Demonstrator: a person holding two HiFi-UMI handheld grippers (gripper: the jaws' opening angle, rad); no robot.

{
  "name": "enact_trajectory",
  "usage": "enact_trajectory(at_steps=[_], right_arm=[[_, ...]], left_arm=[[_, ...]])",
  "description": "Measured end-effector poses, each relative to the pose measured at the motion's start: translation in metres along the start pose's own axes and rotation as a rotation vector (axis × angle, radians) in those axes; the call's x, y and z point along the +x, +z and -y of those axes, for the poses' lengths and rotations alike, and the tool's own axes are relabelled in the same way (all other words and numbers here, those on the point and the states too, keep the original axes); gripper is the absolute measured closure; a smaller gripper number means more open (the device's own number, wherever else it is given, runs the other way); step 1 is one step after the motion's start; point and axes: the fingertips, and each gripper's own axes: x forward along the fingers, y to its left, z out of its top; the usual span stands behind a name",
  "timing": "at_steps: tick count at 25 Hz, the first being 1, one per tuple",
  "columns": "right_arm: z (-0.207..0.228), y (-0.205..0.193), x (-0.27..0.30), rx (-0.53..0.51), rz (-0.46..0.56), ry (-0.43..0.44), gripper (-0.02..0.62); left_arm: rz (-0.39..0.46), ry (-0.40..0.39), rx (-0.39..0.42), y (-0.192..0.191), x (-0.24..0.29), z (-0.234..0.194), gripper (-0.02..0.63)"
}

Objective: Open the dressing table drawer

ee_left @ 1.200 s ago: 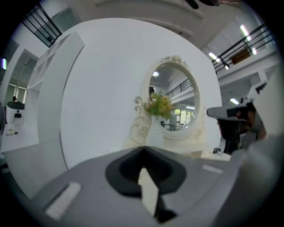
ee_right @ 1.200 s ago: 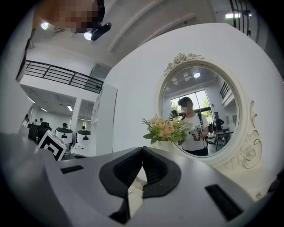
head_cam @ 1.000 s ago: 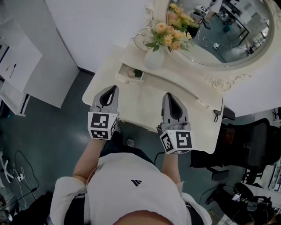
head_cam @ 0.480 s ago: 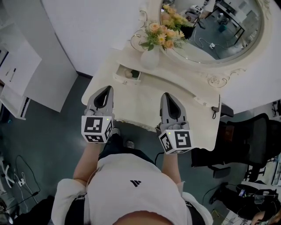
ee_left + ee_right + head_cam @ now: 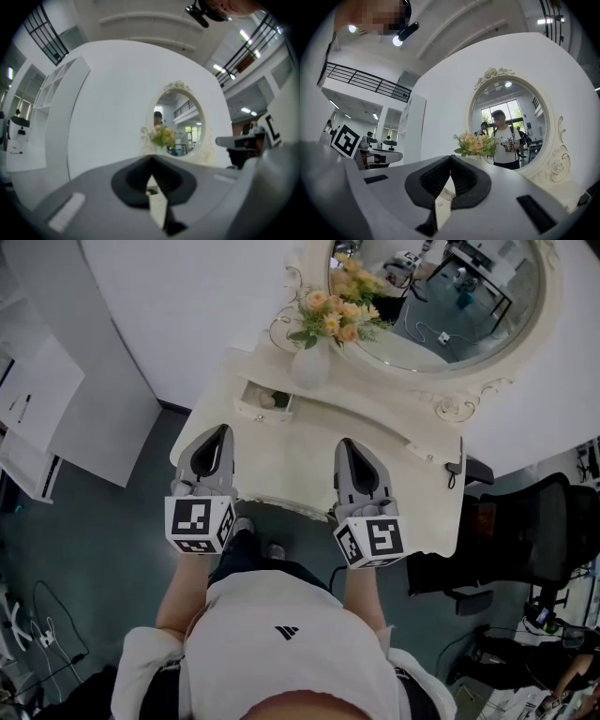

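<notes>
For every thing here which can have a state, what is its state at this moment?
left claw: shut, holding nothing
right claw: shut, holding nothing
small drawer: pulled open, small items inside
vase of flowers: upright on the dressing table

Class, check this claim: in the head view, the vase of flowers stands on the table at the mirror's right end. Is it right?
No. The vase stands on the table at the mirror's left end, as the head view shows.
</notes>
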Motion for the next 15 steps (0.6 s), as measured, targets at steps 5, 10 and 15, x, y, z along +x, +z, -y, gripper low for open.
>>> enact_trajectory(at_steps=[5, 10, 15], right_arm=[[-0.001, 0.002, -0.003, -0.005, 0.008, 0.002, 0.600], [-0.001, 0.005, -0.005, -0.011, 0.015, 0.001, 0.600], [0.002, 0.007, -0.007, -0.021, 0.017, -0.005, 0.601]], left_arm=[[0.027, 0.004, 0.011, 0.008, -0.005, 0.002, 0.597], [0.051, 0.007, 0.021, 0.015, -0.008, 0.003, 0.597], [0.069, 0.017, 0.008, 0.019, -0.008, 0.003, 0.597]])
